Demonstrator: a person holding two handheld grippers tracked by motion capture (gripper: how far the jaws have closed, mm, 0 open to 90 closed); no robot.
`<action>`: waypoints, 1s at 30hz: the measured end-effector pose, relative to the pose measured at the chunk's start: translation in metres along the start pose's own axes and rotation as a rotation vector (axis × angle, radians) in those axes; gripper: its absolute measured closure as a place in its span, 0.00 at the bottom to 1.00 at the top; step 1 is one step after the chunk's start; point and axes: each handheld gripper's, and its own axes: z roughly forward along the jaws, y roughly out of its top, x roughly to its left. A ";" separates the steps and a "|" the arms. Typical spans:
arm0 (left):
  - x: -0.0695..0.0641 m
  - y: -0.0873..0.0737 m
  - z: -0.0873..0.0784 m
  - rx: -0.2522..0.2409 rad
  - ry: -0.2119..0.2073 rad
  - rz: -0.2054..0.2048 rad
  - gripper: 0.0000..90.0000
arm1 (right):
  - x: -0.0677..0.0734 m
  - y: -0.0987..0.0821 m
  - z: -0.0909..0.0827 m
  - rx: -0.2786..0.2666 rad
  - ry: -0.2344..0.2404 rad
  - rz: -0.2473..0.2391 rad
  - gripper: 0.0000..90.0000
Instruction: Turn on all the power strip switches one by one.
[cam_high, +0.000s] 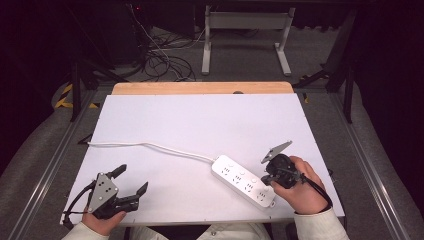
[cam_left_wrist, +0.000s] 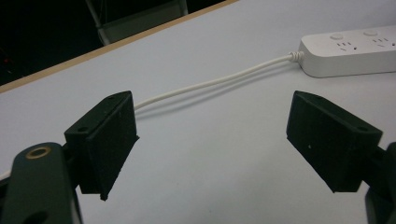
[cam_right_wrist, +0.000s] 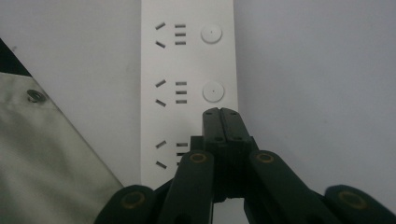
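Power strip (cam_high: 243, 181) lies near-right on the table (cam_high: 200, 120). Right gripper (cam_right_wrist: 220, 111) jaws together, tip over its third switch, probably pressing. Left gripper (cam_high: 131, 178) jaws apart, empty. Strip is rigid, light, slippery; steady its sides.

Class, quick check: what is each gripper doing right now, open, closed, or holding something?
Left gripper: open, holding nothing.
Right gripper: closed with nothing between its jaws, tips over the white plastic power strip.

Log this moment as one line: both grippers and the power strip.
left gripper: open, nothing between jaws, near table's front-left | right gripper: shut, tips over power strip, near a round button | contact: cannot tell
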 end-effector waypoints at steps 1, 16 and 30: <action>0.000 0.000 0.000 0.000 0.000 0.000 0.18 | 0.000 0.000 0.000 0.000 0.000 0.000 1.00; 0.000 0.000 0.000 0.001 0.001 -0.001 0.18 | -0.002 -0.002 0.013 0.069 0.007 0.005 1.00; 0.000 0.000 0.000 0.001 0.003 0.002 0.18 | 0.001 -0.002 0.019 0.095 -0.003 0.000 1.00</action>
